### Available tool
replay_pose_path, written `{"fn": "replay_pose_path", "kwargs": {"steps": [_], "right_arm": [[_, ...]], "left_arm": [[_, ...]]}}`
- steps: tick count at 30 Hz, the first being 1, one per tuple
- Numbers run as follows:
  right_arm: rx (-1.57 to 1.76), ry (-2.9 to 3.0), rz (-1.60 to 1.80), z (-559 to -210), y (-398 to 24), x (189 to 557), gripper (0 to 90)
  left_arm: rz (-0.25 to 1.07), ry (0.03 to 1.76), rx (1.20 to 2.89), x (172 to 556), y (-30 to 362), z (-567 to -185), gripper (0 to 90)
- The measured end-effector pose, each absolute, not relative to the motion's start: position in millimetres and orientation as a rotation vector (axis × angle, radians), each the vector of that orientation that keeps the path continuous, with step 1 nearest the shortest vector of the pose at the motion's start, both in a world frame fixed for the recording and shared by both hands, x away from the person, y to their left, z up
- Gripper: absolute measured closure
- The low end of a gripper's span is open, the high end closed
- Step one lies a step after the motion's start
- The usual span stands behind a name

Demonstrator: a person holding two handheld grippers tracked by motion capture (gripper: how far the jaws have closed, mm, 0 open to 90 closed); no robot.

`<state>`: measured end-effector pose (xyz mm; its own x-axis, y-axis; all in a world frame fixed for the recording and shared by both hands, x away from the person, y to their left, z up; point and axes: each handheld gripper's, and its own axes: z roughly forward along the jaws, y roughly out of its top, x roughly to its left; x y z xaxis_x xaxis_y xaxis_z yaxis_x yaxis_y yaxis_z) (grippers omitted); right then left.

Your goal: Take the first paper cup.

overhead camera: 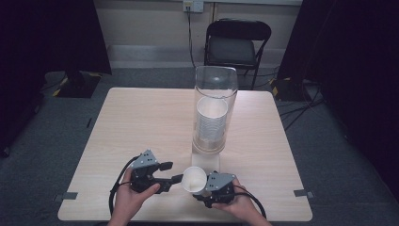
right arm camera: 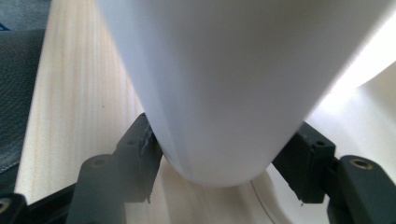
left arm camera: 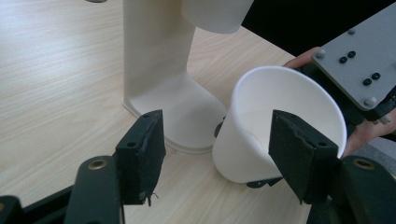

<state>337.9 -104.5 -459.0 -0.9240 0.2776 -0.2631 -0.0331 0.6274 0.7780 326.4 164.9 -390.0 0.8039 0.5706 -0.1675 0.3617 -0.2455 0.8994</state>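
Tilting its open mouth toward the person's left, a plain white paper cup (overhead camera: 194, 179) sat clamped between the jaws of the right gripper (overhead camera: 203, 187), held near the front edge of the pale wooden table (overhead camera: 141, 122). In the left gripper view the cup (left arm camera: 275, 121) looked smooth and empty, wider at its rim than at its base, which hung just above the tabletop (left arm camera: 56, 79). The right gripper view showed the cup's wall (right arm camera: 224, 79) filling the gap between the two black jaws, both pressed against its lower sides. Just behind it stood a tall clear cup dispenser (overhead camera: 214, 110) on a cream foot (left arm camera: 163, 93), with a stack of white cups (overhead camera: 211, 123) inside its tube. The left gripper (overhead camera: 168, 172) lay just beside the cup, jaws spread wide and holding nothing; from its own camera one jaw overlapped the cup's rim, though I cannot tell whether it touched. The left hand (overhead camera: 132, 198) and right hand (overhead camera: 235, 205) came in from the bottom edge, each wrapped around its gripper, cables looping behind. A black folding chair (overhead camera: 236, 41) stood beyond the table by the wall.
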Motion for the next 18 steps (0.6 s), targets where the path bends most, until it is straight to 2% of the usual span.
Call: {"fn": "replay_pose_path", "kwargs": {"steps": [5, 12, 14, 18], "right_arm": [[0.156, 2.493, 1.164, -458.7, -98.6, 335.3, 36.6], [0.140, 2.480, 1.194, -457.5, -92.4, 334.7, 36.6], [0.130, 2.479, 1.193, -457.0, -91.3, 333.7, 36.6], [0.134, 2.469, 1.203, -456.3, -89.0, 334.1, 36.5]], "left_arm": [[0.231, 0.711, 1.862, 326.2, 162.1, -390.7, 37.1], [0.197, 0.797, 1.892, 326.7, 160.9, -395.3, 44.9], [0.194, 0.831, 1.900, 326.3, 162.0, -395.1, 57.0], [0.181, 0.859, 1.908, 324.9, 161.2, -393.9, 74.8]]}}
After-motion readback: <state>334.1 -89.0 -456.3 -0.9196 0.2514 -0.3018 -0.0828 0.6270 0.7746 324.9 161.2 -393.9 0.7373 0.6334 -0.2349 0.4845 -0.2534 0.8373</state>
